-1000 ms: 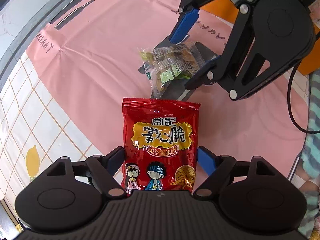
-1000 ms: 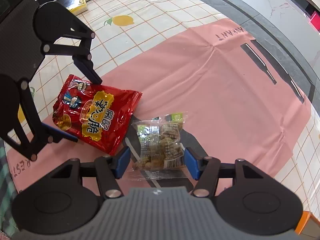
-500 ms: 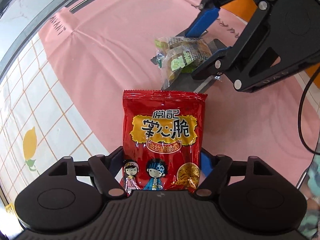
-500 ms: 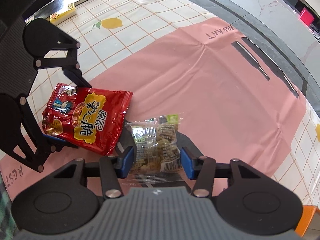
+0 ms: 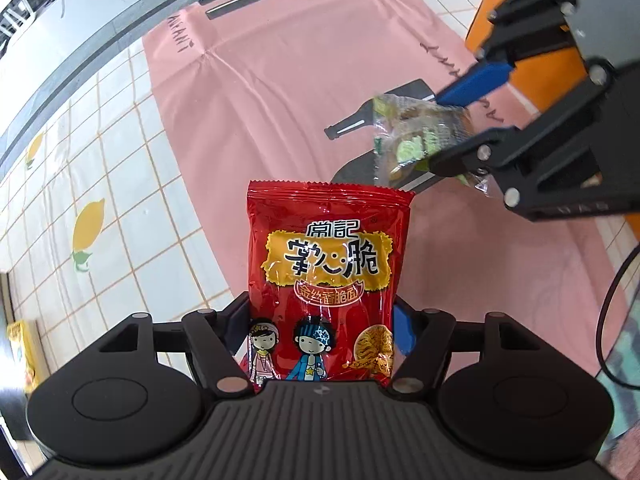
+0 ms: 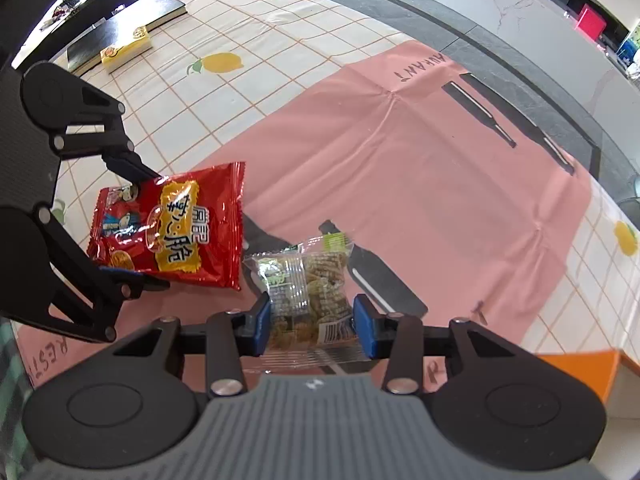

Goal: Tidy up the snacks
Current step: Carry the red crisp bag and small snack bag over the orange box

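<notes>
A red snack bag [image 5: 328,264] with yellow lettering and cartoon figures sits between the fingers of my left gripper [image 5: 320,316], whose jaws are closing on its lower sides. The right wrist view shows this red bag [image 6: 172,228] tilted and off the pink mat [image 6: 420,160], inside the left gripper [image 6: 158,230]. A clear packet of brown snacks [image 6: 308,280] is pinched between the blue pads [image 6: 262,320] of my right gripper [image 6: 313,320], also closing. In the left wrist view that packet [image 5: 412,140] hangs blurred in the right gripper [image 5: 438,132], above the mat.
The pink mat [image 5: 280,100] with black bottle prints lies on a lemon-print tablecloth [image 5: 120,184]. An orange box [image 5: 488,12] stands by the mat's far corner, its edge [image 6: 576,372] at the right. A yellow box [image 6: 126,50] and a black book [image 6: 160,8] lie farther off.
Both grippers have narrowed onto their packets and risen. The red bag and the clear packet have left the mat, and the left gripper has rolled, so the mat looks turned.
</notes>
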Motion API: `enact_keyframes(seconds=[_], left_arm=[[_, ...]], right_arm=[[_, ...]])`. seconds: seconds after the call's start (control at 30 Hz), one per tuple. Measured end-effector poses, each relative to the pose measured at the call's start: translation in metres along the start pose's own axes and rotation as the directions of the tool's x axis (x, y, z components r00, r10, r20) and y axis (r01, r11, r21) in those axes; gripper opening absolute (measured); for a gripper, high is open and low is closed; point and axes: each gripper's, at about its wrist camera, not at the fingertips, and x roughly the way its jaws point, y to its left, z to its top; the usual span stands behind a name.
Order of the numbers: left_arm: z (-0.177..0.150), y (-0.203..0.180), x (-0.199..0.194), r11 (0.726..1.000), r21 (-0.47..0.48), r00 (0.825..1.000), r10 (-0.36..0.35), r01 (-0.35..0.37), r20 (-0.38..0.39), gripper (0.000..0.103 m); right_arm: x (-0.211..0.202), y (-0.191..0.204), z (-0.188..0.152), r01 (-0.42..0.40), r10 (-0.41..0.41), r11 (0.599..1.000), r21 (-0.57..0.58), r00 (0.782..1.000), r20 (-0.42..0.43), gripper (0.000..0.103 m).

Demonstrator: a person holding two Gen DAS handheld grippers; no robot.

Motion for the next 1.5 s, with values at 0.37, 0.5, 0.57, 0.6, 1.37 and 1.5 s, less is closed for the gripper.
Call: enact_keyframes(seconds=[0.37, 0.5, 0.57, 0.6, 1.37, 1.5], left_arm=[[0.0, -0.037, -0.072, 0.998, -0.063, 0.998, 0.005, -0.001, 0.066, 0.079], [0.008, -0.073, -0.099, 0.999, -0.037, 0.994, 0.007, -0.003, 0.111, 0.079], [0.017, -0.092, -0.108, 1.0, -0.013, 0.992, 0.001, 0.0, 0.126, 0.079], [0.02, -0.1, -0.112, 1.0, -0.001, 0.991, -0.002, 0.002, 0.131, 0.079], [0.155, -0.271, -0.089, 0.935, 0.354, 0.987, -0.063, 0.008, 0.146, 0.079], [0.168, -0.281, -0.06, 0.924, 0.383, 0.992, -0.037, -0.012, 0.121, 0.079]], right_arm=[[-0.093, -0.004, -0.041, 0.034, -0.039, 0.997, 0.074, 0.997, 0.06, 0.033], [-0.127, -0.009, -0.064, 0.062, -0.07, 0.994, 0.094, 0.993, 0.09, 0.032], [-0.142, -0.014, -0.074, 0.083, -0.094, 0.991, 0.104, 0.991, 0.1, 0.032], [-0.149, -0.019, -0.081, 0.095, -0.107, 0.989, 0.113, 0.989, 0.103, 0.032], [-0.162, -0.142, -0.23, 0.224, -0.223, 0.915, 0.335, 0.974, -0.04, 0.031], [-0.146, -0.15, -0.24, 0.22, -0.217, 0.919, 0.328, 0.975, -0.046, 0.031]])
